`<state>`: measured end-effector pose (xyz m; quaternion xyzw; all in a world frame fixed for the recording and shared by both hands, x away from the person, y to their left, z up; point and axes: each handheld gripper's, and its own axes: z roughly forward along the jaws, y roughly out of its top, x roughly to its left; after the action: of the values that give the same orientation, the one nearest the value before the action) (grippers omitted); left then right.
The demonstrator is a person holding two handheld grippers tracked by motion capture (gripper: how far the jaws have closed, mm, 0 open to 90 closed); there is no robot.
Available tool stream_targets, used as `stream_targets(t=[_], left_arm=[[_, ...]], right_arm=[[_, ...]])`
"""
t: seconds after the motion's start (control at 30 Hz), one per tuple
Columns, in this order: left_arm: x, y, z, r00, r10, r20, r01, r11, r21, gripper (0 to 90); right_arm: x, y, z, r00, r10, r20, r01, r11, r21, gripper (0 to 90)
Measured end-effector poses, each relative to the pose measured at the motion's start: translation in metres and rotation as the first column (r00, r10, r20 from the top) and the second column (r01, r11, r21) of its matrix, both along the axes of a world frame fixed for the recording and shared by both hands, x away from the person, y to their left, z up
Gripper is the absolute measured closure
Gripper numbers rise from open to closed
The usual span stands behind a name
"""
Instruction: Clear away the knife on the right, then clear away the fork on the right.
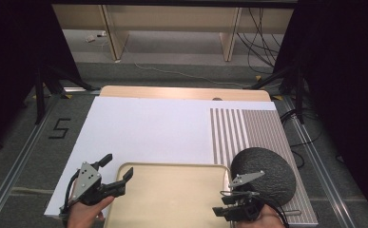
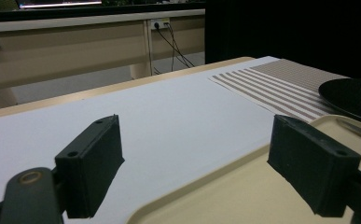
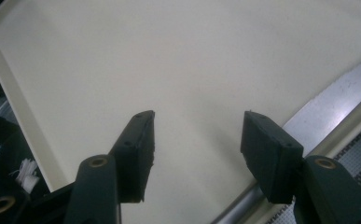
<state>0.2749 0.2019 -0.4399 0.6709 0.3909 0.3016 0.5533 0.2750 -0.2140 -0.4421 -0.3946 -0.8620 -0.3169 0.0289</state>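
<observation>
While both claws sit spread, nothing pinched: left claw [image 1: 117, 172] straddles tray's [image 1: 172, 199] left edge, right claw [image 3: 194, 149] hovers over tray's right side by knife [image 3: 329, 112] at rim. Black plate [image 1: 267, 171] parked on striped mat [image 1: 248, 128], desk otherwise bare. Guessing setup barely started.

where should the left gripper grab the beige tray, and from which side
Grip the raised rim at the tray's near left corner, coming from the left. The left gripper already stands open astride that edge, one jaw over the tray, one over the white sheet. The flat floor offers nothing to pinch.
</observation>
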Motion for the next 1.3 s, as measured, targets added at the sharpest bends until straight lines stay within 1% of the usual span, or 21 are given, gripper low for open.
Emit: stream_targets(t=[0.1,0.17,0.2,0.23,0.27,0.3,0.4,0.43,0.47,0.53,0.63,0.67,0.8,0.83,0.87,0.93,1.03,1.07,1.2,1.23,1.3], left_arm=[[0.000,0.000,0.000,1.0000,-0.005,0.006,0.005,1.0000,-0.005,17.2],[0.000,0.000,0.000,1.0000,-0.002,0.000,0.002,1.0000,0.000,17.1],[0.000,0.000,0.000,1.0000,-0.002,-0.001,0.002,1.0000,-0.001,17.1],[0.000,0.000,0.000,1.0000,0.000,0.000,0.000,1.0000,-0.002,17.2],[0.000,0.000,0.000,1.0000,-0.002,0.000,0.002,1.0000,-0.002,17.2],[0.001,0.000,0.000,1.0000,-0.004,0.006,0.004,1.0000,-0.004,17.1],[0.001,0.000,0.000,1.0000,-0.006,0.007,0.006,1.0000,-0.005,17.2],[0.000,0.000,0.000,1.0000,-0.003,0.002,0.003,1.0000,0.001,17.2],[0.000,0.001,0.000,1.0000,-0.003,0.003,0.003,1.0000,0.001,17.2],[0.000,0.001,0.000,1.0000,-0.002,0.001,0.002,1.0000,-0.002,17.2],[0.000,0.000,0.000,1.0000,-0.003,0.003,0.004,1.0000,-0.001,17.2],[0.000,0.000,0.000,1.0000,-0.004,0.003,0.004,1.0000,0.000,17.2],[0.000,0.000,0.000,1.0000,-0.006,0.007,0.006,1.0000,-0.005,17.2],[0.000,0.000,0.000,1.0000,-0.004,0.003,0.004,1.0000,0.000,17.1],[0.000,0.000,0.000,1.0000,-0.006,0.006,0.006,1.0000,-0.004,17.1],[-0.001,0.000,0.000,1.0000,-0.004,0.002,0.004,1.0000,0.002,17.2],[-0.001,0.000,0.000,1.0000,-0.003,0.003,0.003,1.0000,-0.001,17.1],[-0.001,0.001,0.000,1.0000,-0.001,0.002,0.001,1.0000,-0.001,17.1],[-0.001,0.000,0.000,1.0000,-0.003,0.005,0.003,1.0000,-0.001,17.2],[0.000,-0.001,0.000,1.0000,-0.005,0.008,0.005,1.0000,-0.003,17.1],[0.001,-0.002,0.000,0.9999,-0.013,0.002,0.013,0.9999,0.011,17.1]], right_arm=[[-0.001,-0.002,0.003,0.9998,-0.010,0.015,0.010,1.000,0.029,40.0],[-0.002,-0.003,0.005,0.9995,-0.020,0.026,0.018,0.998,0.052,36.1],[-0.003,-0.003,0.005,0.9990,-0.028,0.035,0.025,0.997,0.074,34.7],[-0.002,-0.006,0.007,0.9994,-0.009,0.033,0.006,0.996,0.087,33.1],[-0.002,-0.007,0.008,0.9995,-0.016,0.029,0.013,0.994,0.106,31.7],[-0.002,-0.008,0.010,0.9988,-0.033,0.035,0.029,0.993,0.112,30.2],[-0.003,-0.013,0.013,0.9982,-0.046,0.040,0.039,0.987,0.153,25.6],[-0.003,-0.015,0.013,0.9967,-0.054,0.061,0.045,0.988,0.149,23.8],[-0.004,-0.016,0.014,0.9973,-0.055,0.049,0.046,0.985,0.163,22.6],[-0.004,-0.019,0.015,0.9956,-0.071,0.062,0.060,0.985,0.163,21.1],[-0.005,-0.022,0.017,0.9955,-0.078,0.053,0.067,0.979,0.192,17.9],[-0.006,-0.024,0.018,0.9938,-0.088,0.068,0.074,0.980,0.183,17.6],[-0.006,-0.031,0.019,0.9910,-0.114,0.070,0.097,0.972,0.212,16.7],[-0.006,-0.033,0.020,0.9895,-0.121,0.079,0.102,0.972,0.213,16.7],[-0.006,-0.035,0.021,0.9888,-0.129,0.075,0.111,0.970,0.215,16.7],[-0.007,-0.039,0.021,0.9867,-0.135,0.091,0.114,0.972,0.204,16.8],[-0.008,-0.046,0.024,0.9852,-0.147,0.089,0.129,0.975,0.181,17.0],[-0.007,-0.048,0.024,0.9848,-0.146,0.095,0.127,0.975,0.185,17.1],[-0.009,-0.052,0.024,0.9800,-0.166,0.109,0.147,0.976,0.161,17.3],[-0.010,-0.053,0.023,0.9782,-0.171,0.117,0.151,0.975,0.163,17.3],[-0.011,-0.056,0.023,0.9788,-0.175,0.107,0.159,0.977,0.141,17.4]])
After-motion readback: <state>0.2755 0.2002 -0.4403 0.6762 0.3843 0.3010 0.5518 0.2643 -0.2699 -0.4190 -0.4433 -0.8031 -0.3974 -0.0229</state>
